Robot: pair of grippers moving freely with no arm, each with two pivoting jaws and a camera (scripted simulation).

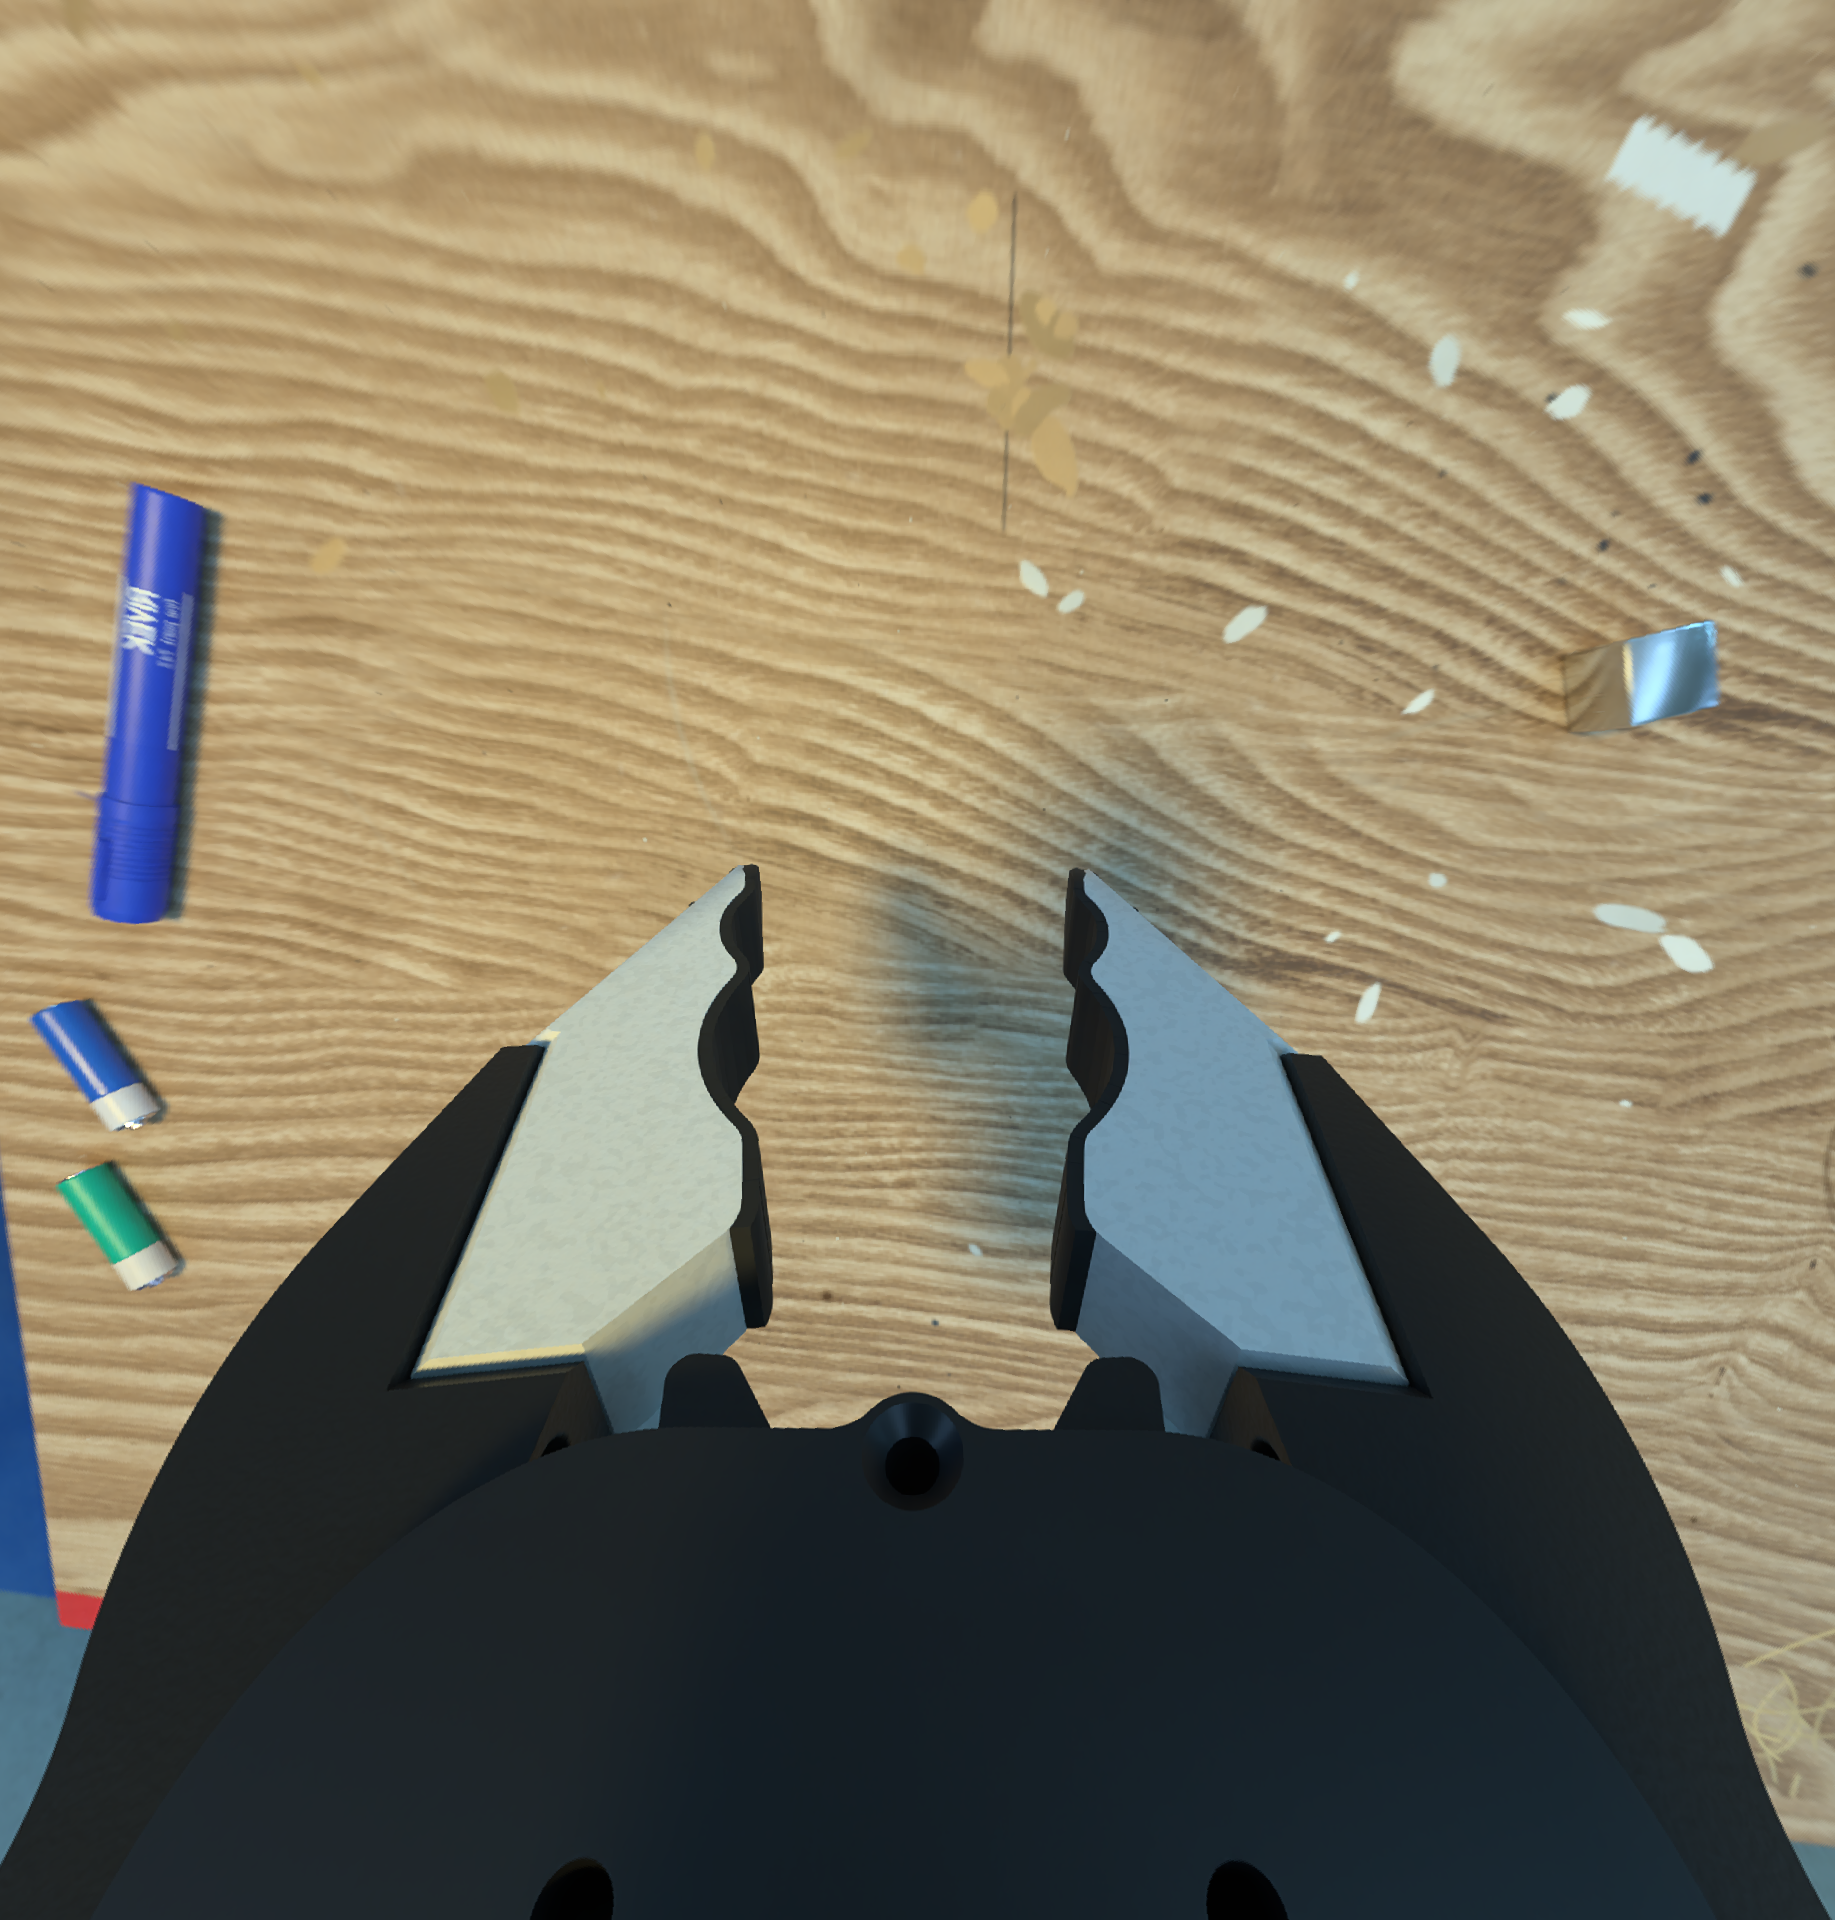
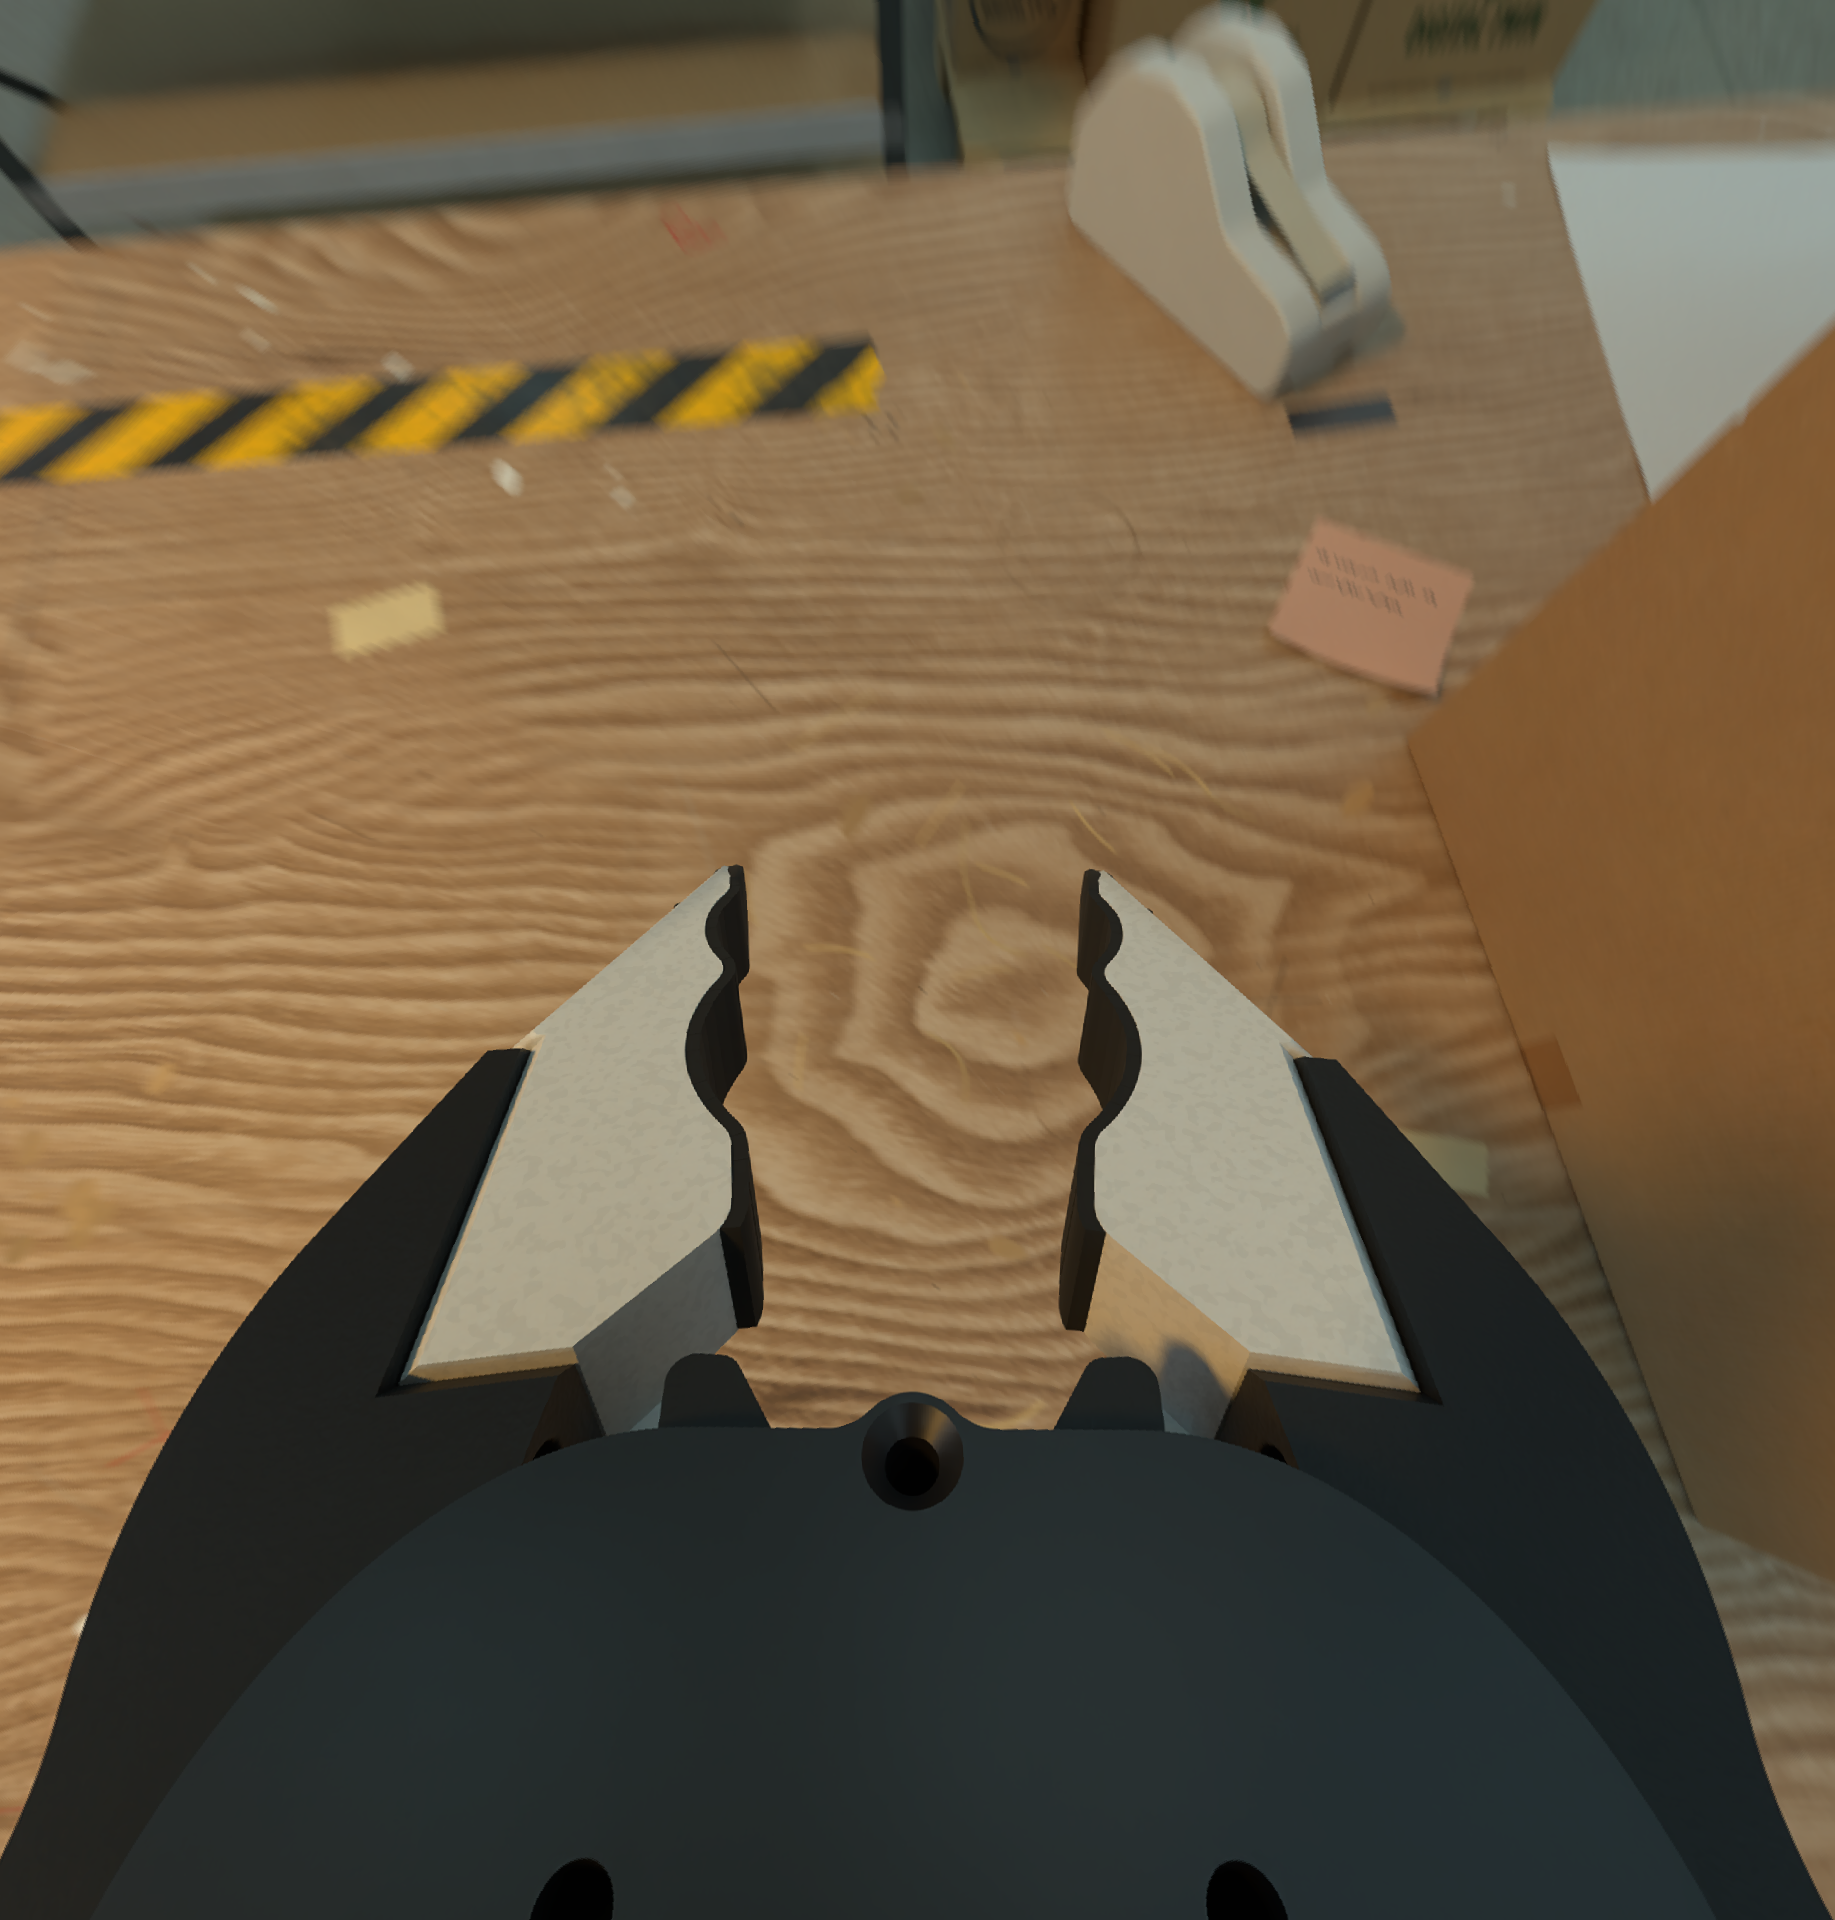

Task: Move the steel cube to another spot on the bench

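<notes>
The steel cube [image 1: 1640, 677] is small and mirror-shiny and rests on the wooden bench [image 1: 684, 644] at the right of the left wrist view. My left gripper [image 1: 913, 883] is open and empty, hovering above bare wood, with the cube well off to its upper right. My right gripper [image 2: 913, 883] is open and empty over a knot in the bench wood [image 2: 580, 748]. The cube does not show in the right wrist view.
A blue marker [image 1: 149, 707], a blue battery [image 1: 94, 1065] and a green battery [image 1: 121, 1226] lie at the left. A white tape scrap [image 1: 1680, 175] lies far right. A tape dispenser [image 2: 1230, 203], hazard-striped tape [image 2: 425, 410], a pink note [image 2: 1370, 606] and a cardboard box [image 2: 1713, 987] show in the right wrist view.
</notes>
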